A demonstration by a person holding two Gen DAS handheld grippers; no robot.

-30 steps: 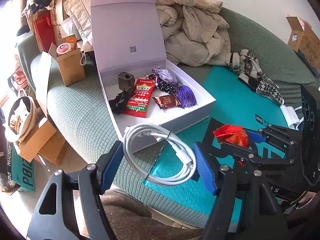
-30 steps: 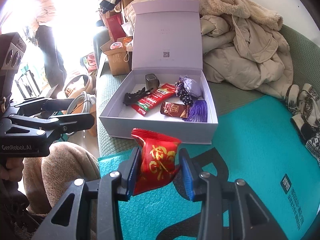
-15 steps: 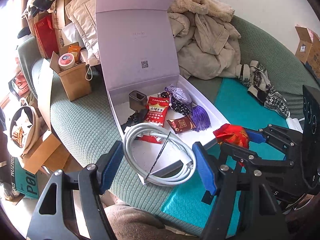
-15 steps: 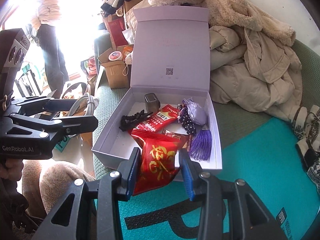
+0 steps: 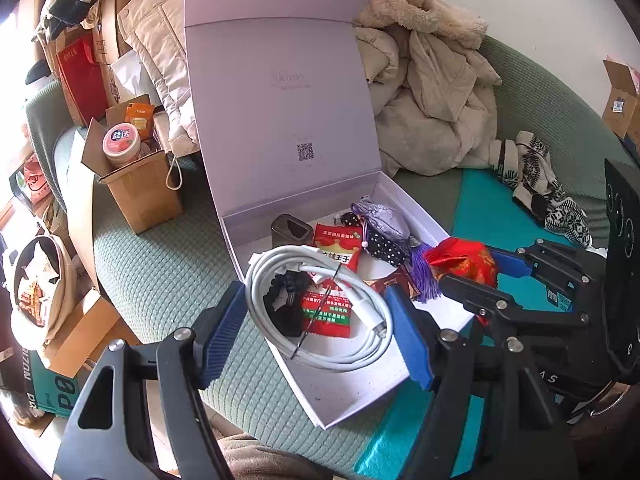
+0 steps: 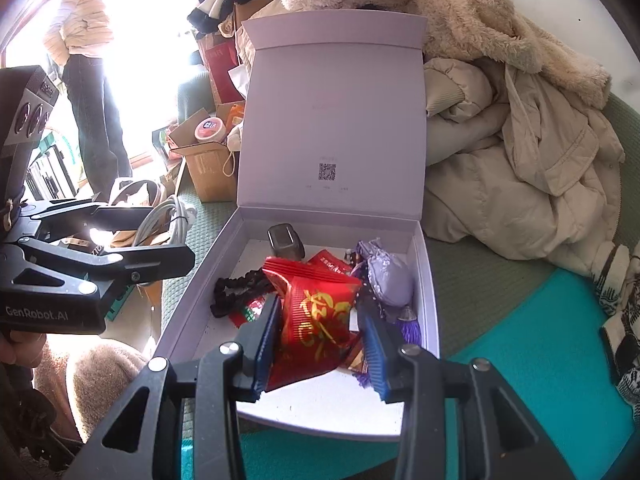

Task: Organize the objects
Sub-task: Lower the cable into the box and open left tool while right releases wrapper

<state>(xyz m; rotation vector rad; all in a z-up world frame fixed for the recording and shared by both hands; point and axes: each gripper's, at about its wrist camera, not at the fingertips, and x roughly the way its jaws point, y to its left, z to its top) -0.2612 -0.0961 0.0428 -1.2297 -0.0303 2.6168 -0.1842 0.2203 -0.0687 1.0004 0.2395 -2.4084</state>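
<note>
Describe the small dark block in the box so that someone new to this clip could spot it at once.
Find the open white gift box on the green sofa, its lid standing upright. At the back of the tray, just below the lid hinge, stands the dark block. It is the only hard, boxy grey item there; its neighbours are soft packets and pouches.

Both tongs, cable coil (image 5: pixel 320 312) and red packet (image 6: pixel 316 320) advanced over box (image 6: pixel 430 280).

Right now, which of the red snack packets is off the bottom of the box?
The crinkly red packet with gold lettering, pinched in the right tongs above the white box. The flat red-and-green one lies inside.
</note>
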